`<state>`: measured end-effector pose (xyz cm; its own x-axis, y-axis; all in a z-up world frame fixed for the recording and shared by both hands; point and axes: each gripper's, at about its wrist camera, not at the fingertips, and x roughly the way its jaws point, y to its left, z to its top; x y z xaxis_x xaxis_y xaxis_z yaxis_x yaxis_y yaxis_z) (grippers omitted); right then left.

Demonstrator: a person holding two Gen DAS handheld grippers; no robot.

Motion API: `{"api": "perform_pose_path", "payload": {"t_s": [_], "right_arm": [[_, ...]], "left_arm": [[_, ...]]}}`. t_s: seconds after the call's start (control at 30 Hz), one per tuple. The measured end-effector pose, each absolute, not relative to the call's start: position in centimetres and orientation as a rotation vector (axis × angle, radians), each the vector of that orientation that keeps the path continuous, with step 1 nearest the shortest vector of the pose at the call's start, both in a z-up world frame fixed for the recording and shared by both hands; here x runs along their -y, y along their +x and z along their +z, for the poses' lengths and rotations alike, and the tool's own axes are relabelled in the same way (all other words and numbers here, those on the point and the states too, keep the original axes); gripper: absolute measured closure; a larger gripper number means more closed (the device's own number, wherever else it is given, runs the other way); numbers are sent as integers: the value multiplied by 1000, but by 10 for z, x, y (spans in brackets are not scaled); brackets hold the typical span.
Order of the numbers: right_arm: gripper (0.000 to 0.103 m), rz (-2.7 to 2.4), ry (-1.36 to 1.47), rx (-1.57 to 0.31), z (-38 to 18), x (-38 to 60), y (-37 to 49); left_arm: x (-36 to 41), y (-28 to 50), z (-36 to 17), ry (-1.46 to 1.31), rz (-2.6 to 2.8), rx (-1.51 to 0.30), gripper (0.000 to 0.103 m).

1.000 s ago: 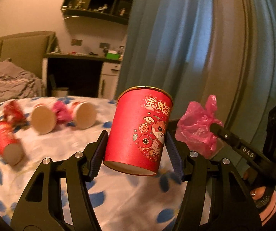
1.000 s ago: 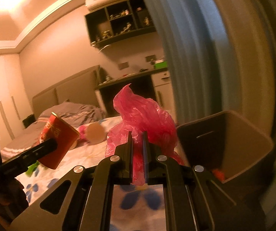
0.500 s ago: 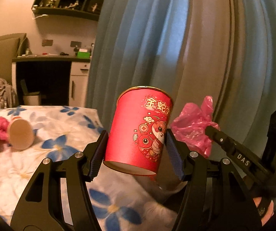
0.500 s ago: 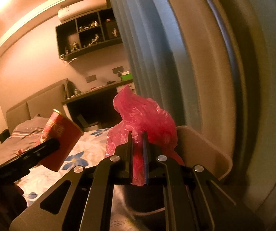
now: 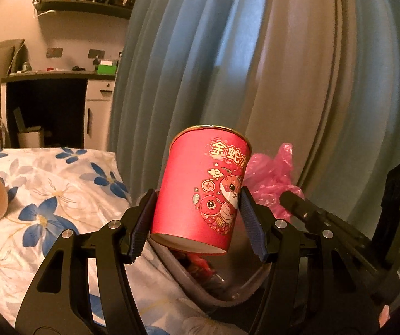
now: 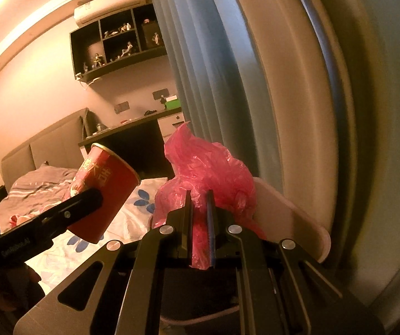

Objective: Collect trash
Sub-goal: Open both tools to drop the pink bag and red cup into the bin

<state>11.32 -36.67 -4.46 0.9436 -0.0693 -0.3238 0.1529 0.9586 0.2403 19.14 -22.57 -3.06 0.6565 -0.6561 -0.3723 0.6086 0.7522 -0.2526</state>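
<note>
Now at the bin: red cup [image 5: 200,192] mid-frame, clamped in the left gripper [image 5: 197,217].
Below it sits the bin [image 5: 228,298]; floral bed [image 5: 55,195] lower left, blue curtain [image 5: 228,69] behind. Right gripper [image 6: 200,220], pinched on a pink bag [image 6: 208,167], points slightly down.

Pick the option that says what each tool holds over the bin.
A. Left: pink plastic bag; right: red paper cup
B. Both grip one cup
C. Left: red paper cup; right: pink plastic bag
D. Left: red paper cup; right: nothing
C: the left tool clamps the red paper cup by its sides, and the right tool is shut on the crumpled pink plastic bag, above the bin.
</note>
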Motion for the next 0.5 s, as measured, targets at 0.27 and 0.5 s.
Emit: {"api": "perform_pose_path", "payload": {"t_s": [0.27,0.5], "right_arm": [[94,-114,281,-336,-43,372,124],[93,-111,283,-348,-45,370,125]], "left_arm": [[237,197,-35,-109,-728,-481,44],[240,201,-39,-111,-734,-491,44]]}}
